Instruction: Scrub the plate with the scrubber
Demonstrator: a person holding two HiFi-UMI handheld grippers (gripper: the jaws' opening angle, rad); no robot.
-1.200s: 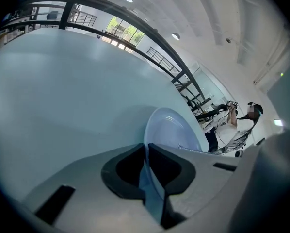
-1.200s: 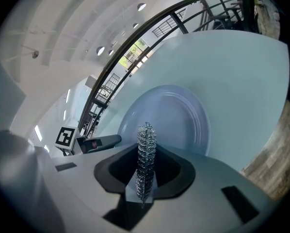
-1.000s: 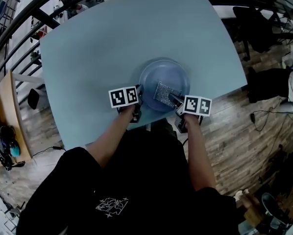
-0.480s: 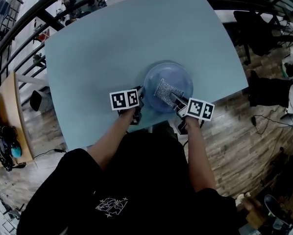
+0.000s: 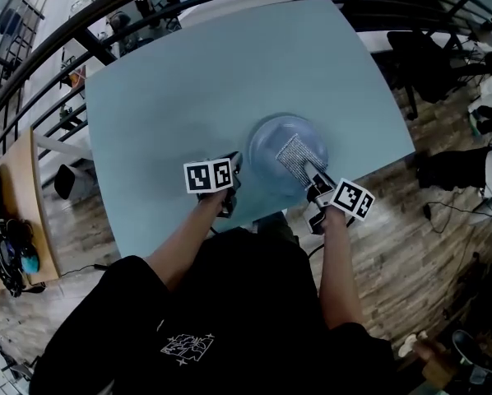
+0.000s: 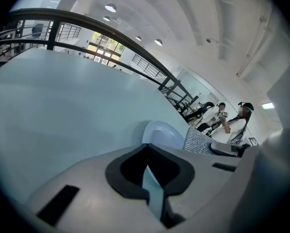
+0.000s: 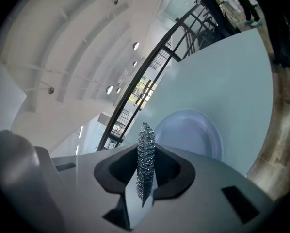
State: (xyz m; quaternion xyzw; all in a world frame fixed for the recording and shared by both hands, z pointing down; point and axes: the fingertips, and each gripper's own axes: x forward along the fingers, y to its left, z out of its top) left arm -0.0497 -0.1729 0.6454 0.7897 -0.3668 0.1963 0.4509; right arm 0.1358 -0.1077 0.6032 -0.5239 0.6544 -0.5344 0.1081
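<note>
Holding plate and scrubber: both grippers engaged

Plate [image 5: 275, 151]: pale blue, round, on the light blue table [image 5: 172, 89], close to the table edge nearest the person.

Left gripper [image 5: 232, 174]: positioned at the plate's left rim. Its own view shows the jaws closed on a thin pale blue edge, which is the plate's rim seen edge-on; the rest of the plate extends beyond the jaws.

Right gripper [image 5: 318, 183]: positioned at the plate's near-right rim, with the jaws clamped on the scrubber [image 5: 298, 155], a flat silvery mesh pad. In the head view, the pad reaches from that rim over the plate's inner face. In the right gripper view, it stands edge-on between the jaws. Contact between pad and plate cannot be confirmed.

Two people [image 6: 232, 123] stand well beyond the plate, past the table.
</note>
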